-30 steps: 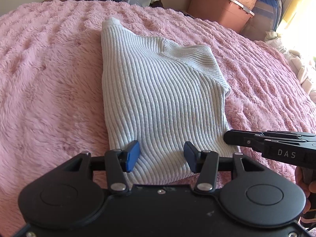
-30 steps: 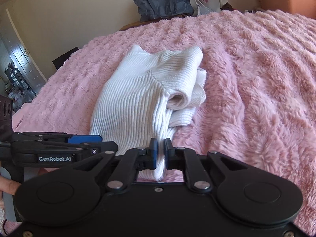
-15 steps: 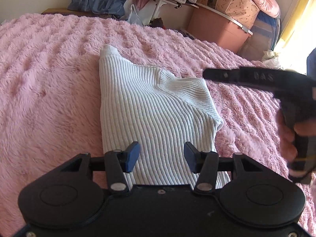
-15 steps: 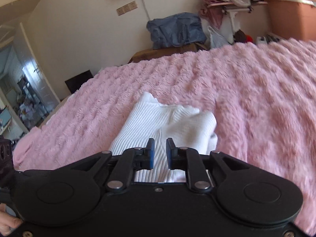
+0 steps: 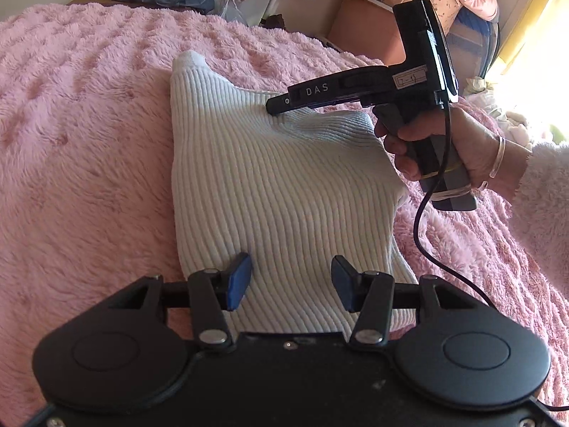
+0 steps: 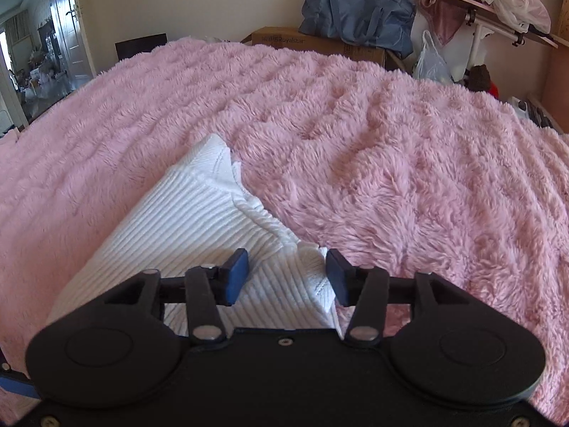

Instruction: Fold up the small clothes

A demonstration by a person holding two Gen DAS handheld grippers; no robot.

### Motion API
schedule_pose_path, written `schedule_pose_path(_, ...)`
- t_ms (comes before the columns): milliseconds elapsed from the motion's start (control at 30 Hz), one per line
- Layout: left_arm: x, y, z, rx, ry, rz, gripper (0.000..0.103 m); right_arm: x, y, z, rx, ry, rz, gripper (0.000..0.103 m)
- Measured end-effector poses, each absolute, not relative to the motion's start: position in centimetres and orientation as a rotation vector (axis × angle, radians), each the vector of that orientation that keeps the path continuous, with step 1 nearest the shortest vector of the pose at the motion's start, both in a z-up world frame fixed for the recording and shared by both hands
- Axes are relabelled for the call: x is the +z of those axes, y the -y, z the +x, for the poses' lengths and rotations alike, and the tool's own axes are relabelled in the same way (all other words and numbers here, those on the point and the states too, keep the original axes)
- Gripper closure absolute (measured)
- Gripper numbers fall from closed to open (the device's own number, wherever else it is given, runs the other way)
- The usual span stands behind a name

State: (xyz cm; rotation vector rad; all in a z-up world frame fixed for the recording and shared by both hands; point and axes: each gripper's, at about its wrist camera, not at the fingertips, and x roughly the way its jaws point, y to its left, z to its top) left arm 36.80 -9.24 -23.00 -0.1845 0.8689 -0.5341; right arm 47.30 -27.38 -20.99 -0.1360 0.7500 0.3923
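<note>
A white ribbed knit sweater [image 5: 281,192] lies folded on the pink fluffy blanket [image 5: 81,163]. My left gripper [image 5: 291,281] is open and empty, its blue pads over the sweater's near edge. My right gripper [image 6: 286,275] is open and empty over the sweater's far folded part [image 6: 199,220]. In the left wrist view the right gripper [image 5: 281,105] shows from the side, its tip resting at the sweater's upper fold, held by a hand [image 5: 458,146].
The blanket [image 6: 391,163] covers the whole bed. Beyond the far edge stand a cardboard box [image 6: 313,41] with a blue bag [image 6: 355,7] on it, a plastic bag [image 6: 432,64], a small table and brown storage boxes [image 5: 366,32]. A doorway [image 6: 32,53] opens at left.
My right gripper let go of the sweater's near right edge, opened, and moved forward to the sweater's far fold. My left gripper stayed open near the sweater's near edge.
</note>
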Motion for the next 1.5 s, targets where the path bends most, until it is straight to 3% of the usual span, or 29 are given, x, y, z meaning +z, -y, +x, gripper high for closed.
schedule_pose_path(67,-23.1,9.0,36.9,-0.539,-0.871,-0.2,0.05,-21.0,27.5,47.5,0.395,-0.751,-0.119,0.071)
schedule_pose_path(167,-23.3,9.0,37.1,-0.546,-0.87,-0.206,0.05,-20.3,27.6,47.4,0.399,-0.724,-0.112,0.08)
schedule_pose_path(267,-23.5,8.9,37.4,-0.546,-0.869,-0.204,0.05,-20.2,26.9,47.2,0.398,-0.72,-0.201,0.076)
schedule_pose_path(300,-23.5,8.9,37.4,-0.545,-0.868,-0.206,0.05,-20.2,26.7,47.1,0.394,-0.717,-0.237,0.07)
schedule_pose_path(467,-23.5,8.8,37.3,-0.547,-0.868,-0.212,0.05,-20.1,26.2,46.8,0.397,-0.688,-0.252,0.07)
schedule_pose_path(833,-23.4,8.8,37.2,-0.55,-0.87,-0.221,0.049,-20.1,25.9,47.1,0.372,-0.7,-0.261,0.09)
schedule_pose_path(1033,-23.6,8.8,37.1,-0.546,-0.867,-0.228,0.049,-18.8,26.2,47.3,0.333,-0.651,-0.237,0.091)
schedule_pose_path(1267,-23.3,8.9,37.1,-0.544,-0.874,-0.229,0.049,-22.3,26.2,47.9,0.295,-0.705,-0.239,0.089)
schedule_pose_path(1333,-22.9,8.4,37.0,-0.549,-0.87,-0.251,0.049,-21.4,26.6,47.3,0.299,-0.685,-0.214,0.084)
schedule_pose_path(1500,-21.7,7.5,35.8,-0.531,-0.863,-0.309,0.05,-17.5,27.8,43.3,0.352,-0.583,-0.147,0.083)
